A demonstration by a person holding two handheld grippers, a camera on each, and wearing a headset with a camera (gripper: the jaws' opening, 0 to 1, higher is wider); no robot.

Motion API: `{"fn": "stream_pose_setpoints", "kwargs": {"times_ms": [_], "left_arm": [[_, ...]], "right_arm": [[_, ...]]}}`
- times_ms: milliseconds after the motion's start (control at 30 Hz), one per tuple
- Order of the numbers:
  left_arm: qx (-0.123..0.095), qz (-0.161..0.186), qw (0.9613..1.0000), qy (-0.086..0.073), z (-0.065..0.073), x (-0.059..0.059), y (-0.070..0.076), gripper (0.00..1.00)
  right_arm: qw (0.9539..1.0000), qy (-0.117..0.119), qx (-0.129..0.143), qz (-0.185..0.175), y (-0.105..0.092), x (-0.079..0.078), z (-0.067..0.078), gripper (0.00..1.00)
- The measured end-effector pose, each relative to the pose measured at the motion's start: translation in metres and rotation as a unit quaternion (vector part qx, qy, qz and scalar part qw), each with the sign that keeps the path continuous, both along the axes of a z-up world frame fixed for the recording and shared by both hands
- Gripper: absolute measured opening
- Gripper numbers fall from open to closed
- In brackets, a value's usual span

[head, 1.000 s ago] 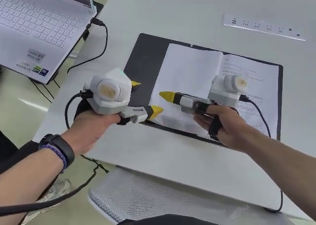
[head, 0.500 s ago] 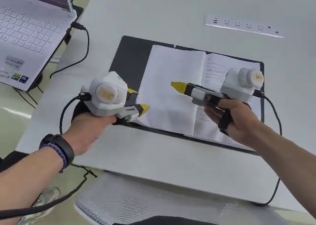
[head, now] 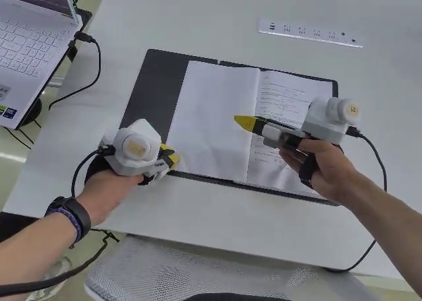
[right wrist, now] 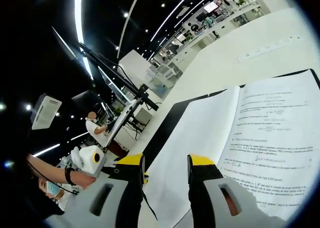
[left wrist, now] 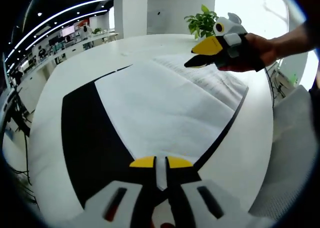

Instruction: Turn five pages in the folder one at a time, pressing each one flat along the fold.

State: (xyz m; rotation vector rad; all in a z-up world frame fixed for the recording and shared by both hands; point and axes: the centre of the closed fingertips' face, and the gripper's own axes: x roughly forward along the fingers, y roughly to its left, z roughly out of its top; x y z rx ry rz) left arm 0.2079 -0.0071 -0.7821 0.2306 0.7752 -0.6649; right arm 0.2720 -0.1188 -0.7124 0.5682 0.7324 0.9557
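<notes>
The black folder (head: 150,90) lies open on the white table. A blank white page (head: 211,119) is on its left and a printed page (head: 293,100) on its right. My left gripper (head: 168,160) is shut, its yellow tips down at the blank page's near-left corner (left wrist: 160,162). My right gripper (head: 246,123) hovers over the fold, pointing left. Its jaws stand open with nothing between them (right wrist: 165,163). In the left gripper view, the right gripper (left wrist: 212,48) hangs above the printed page (left wrist: 220,80).
A laptop (head: 26,43) sits at the far left with a black cable (head: 86,70) running toward the folder. A white power strip (head: 310,33) lies behind the folder. A mesh chair (head: 198,274) is below the table's front edge.
My left gripper has come down from the air to the blank page's near corner and its jaws have closed. The right gripper's tip has shifted toward the fold. The head camera moved too.
</notes>
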Motion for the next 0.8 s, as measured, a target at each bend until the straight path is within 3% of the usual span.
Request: {"fn": "stream_pose_setpoints", "kwargs": {"times_ms": [67, 233, 533, 800], "left_arm": [[0.012, -0.006, 0.9999, -0.009, 0.0, 0.002, 0.002, 0.0], [0.013, -0.004, 0.9999, -0.011, 0.001, 0.002, 0.003, 0.0], [0.018, -0.006, 0.9997, -0.014, 0.0, 0.003, 0.004, 0.0], [0.015, -0.003, 0.9998, -0.012, 0.0, 0.004, 0.004, 0.0]], "right_arm": [[1.0, -0.001, -0.002, 0.001, 0.0, 0.0, -0.001, 0.33], [0.9999, -0.006, -0.006, 0.009, 0.0, 0.001, 0.0, 0.34], [0.9997, -0.019, -0.011, 0.007, -0.005, 0.018, 0.003, 0.33], [0.998, -0.054, -0.031, 0.008, -0.011, 0.036, 0.0, 0.28]]}}
